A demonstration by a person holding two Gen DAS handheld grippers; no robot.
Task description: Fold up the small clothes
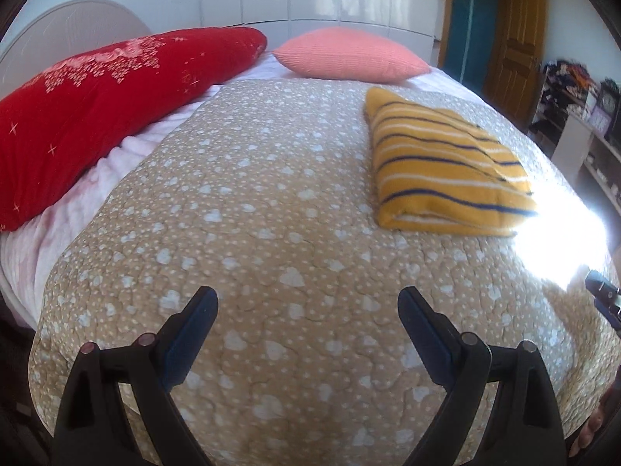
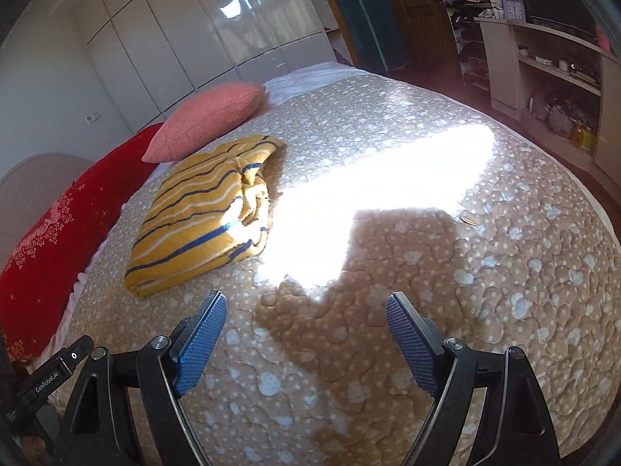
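Both grippers sit nearest the cameras: left gripper (image 1: pixel 306 310) and right gripper (image 2: pixel 306 312), jaws spread wide, holding nothing, above the heart-print quilt (image 1: pixel 271 233). Farther out, the yellow striped sweater (image 2: pixel 202 209) lies on the quilt as a compact folded bundle (edges loosely tucked), apart from both grippers. Beyond it, the pink cushion (image 2: pixel 209 116) and red pillow (image 1: pixel 97 108). Judgement: folding appears finished; no other unfolded garment is visible.
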